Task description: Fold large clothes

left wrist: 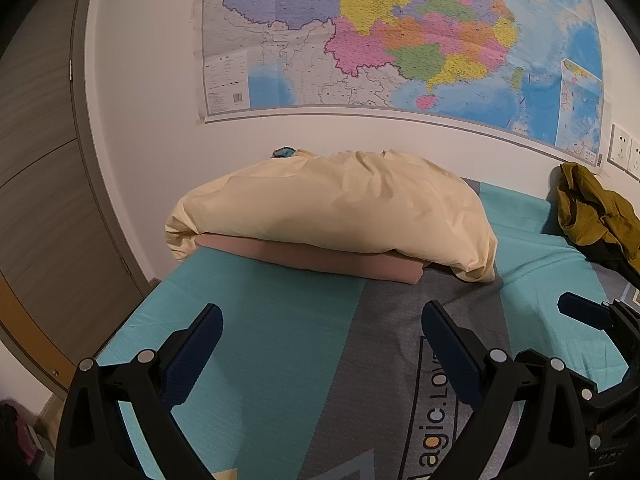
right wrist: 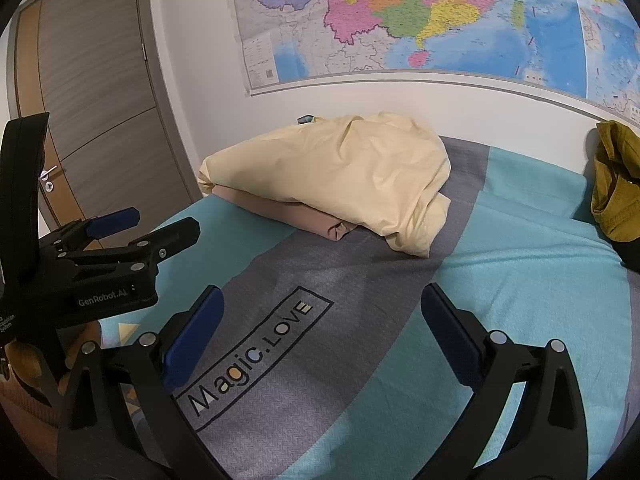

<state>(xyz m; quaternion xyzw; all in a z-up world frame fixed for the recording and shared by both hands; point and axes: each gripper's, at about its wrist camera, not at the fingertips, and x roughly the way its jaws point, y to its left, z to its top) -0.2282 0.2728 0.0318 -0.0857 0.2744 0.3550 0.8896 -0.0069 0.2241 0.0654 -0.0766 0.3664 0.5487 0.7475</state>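
A crumpled olive-green garment (left wrist: 596,212) lies at the far right of the bed, near the wall; it also shows in the right wrist view (right wrist: 616,184). My left gripper (left wrist: 320,344) is open and empty above the teal and grey bedspread (left wrist: 280,340). My right gripper (right wrist: 320,328) is open and empty above the "Magic.LOVE" print (right wrist: 256,356). The left gripper also shows at the left of the right wrist view (right wrist: 156,222), jaws apart. The right gripper's finger (left wrist: 584,312) shows at the right edge of the left wrist view.
A cream pillow (left wrist: 332,212) rests on a folded pink cloth (left wrist: 320,260) at the bed's head, also in the right wrist view (right wrist: 332,176). A map (left wrist: 400,36) hangs on the wall. A wooden door (right wrist: 92,112) stands left. Wall sockets (left wrist: 624,152) are at right.
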